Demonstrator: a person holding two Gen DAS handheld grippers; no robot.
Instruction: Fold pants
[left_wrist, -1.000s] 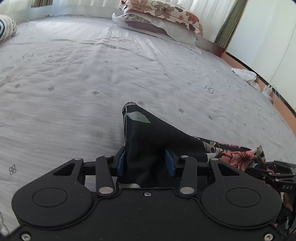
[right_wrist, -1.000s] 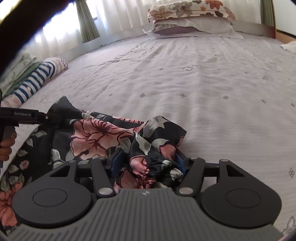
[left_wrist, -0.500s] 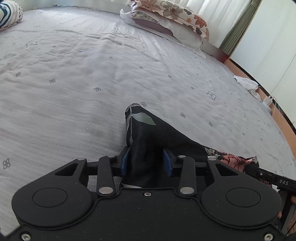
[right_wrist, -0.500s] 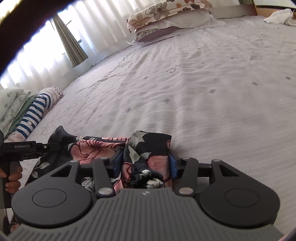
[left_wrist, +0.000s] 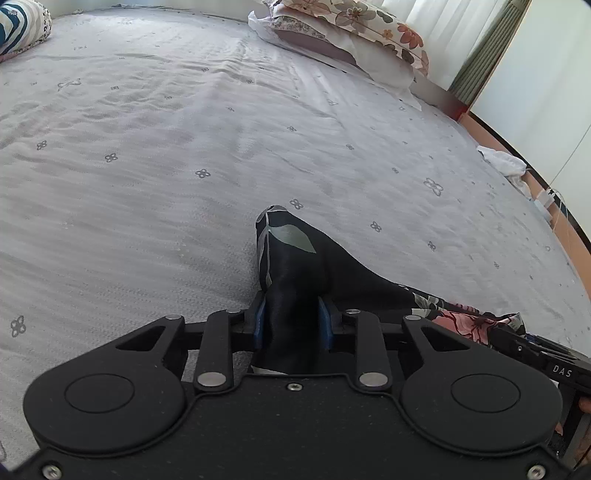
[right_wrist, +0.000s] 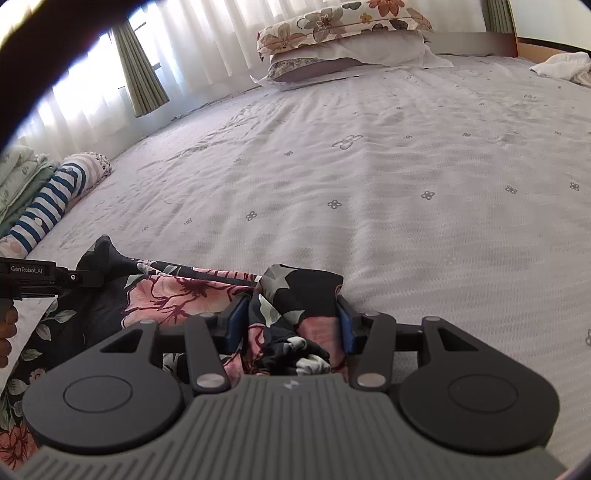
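Observation:
The pants (left_wrist: 295, 258) are black with pink flowers and pale leaves. My left gripper (left_wrist: 291, 325) is shut on a bunched black corner of them, which pokes forward over the bed (left_wrist: 184, 147). My right gripper (right_wrist: 290, 325) is shut on another gathered corner of the pants (right_wrist: 295, 295). The cloth stretches taut between the two grippers, with the flowered span (right_wrist: 166, 291) hanging to the left of the right one. The left gripper shows in the right wrist view (right_wrist: 92, 275), the right gripper body in the left wrist view (left_wrist: 546, 358).
The bed has a lilac quilted cover. Stacked pillows (right_wrist: 343, 40) lie at its head. A striped bolster (right_wrist: 48, 206) and folded bedding (right_wrist: 14, 184) lie along the window side. A white cloth (left_wrist: 502, 162) lies at the bed's edge near the wall.
Both grippers closed tighter on the pants. The cloth between them pulled taut and lifted; both views tilted up across the bed.

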